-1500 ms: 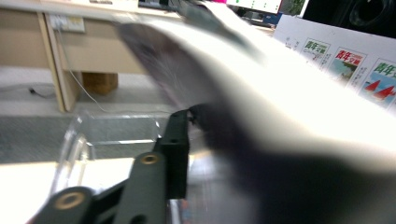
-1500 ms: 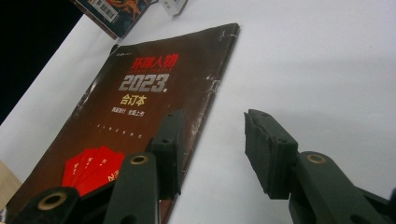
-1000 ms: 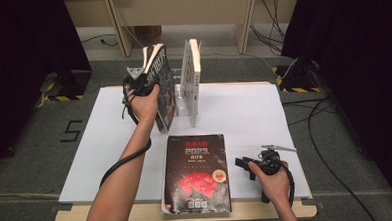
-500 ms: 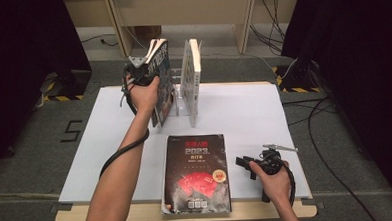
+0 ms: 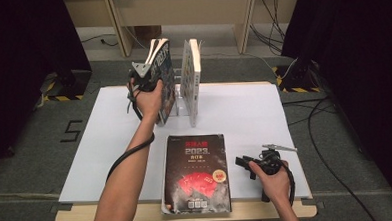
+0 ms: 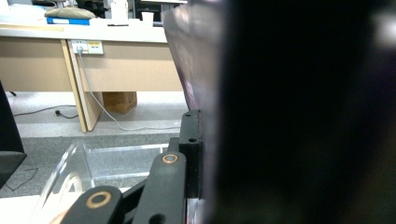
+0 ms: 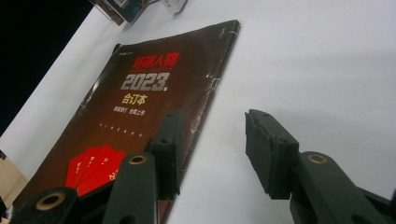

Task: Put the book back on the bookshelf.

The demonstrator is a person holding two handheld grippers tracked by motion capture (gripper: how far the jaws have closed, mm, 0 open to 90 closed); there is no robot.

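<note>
My left gripper (image 5: 152,76) is shut on a dark-covered book (image 5: 161,62), held upright and tilted, its lower edge on the table by a clear acrylic stand (image 5: 180,110). In the left gripper view the dark book (image 6: 289,112) covers the right side, one black finger (image 6: 190,144) lies flat against it, and the other finger is hidden behind it. A white book (image 5: 191,78) stands upright in the stand. A dark red-and-black book (image 5: 196,173) lies flat near the front edge. My right gripper (image 5: 244,164) is open at its right edge, holding nothing; its left finger (image 7: 167,149) hangs over the cover (image 7: 140,102).
The white tabletop (image 5: 249,113) has free room on its right and left halves. Beyond the table's far edge are desk legs (image 5: 117,24), cables on the floor and dark curtains at both sides. The clear stand (image 6: 70,168) shows low in the left gripper view.
My left hand has shifted the dark book a little away from me, toward the stand, and stood it slightly more upright. The right hand and the flat book have not moved.
</note>
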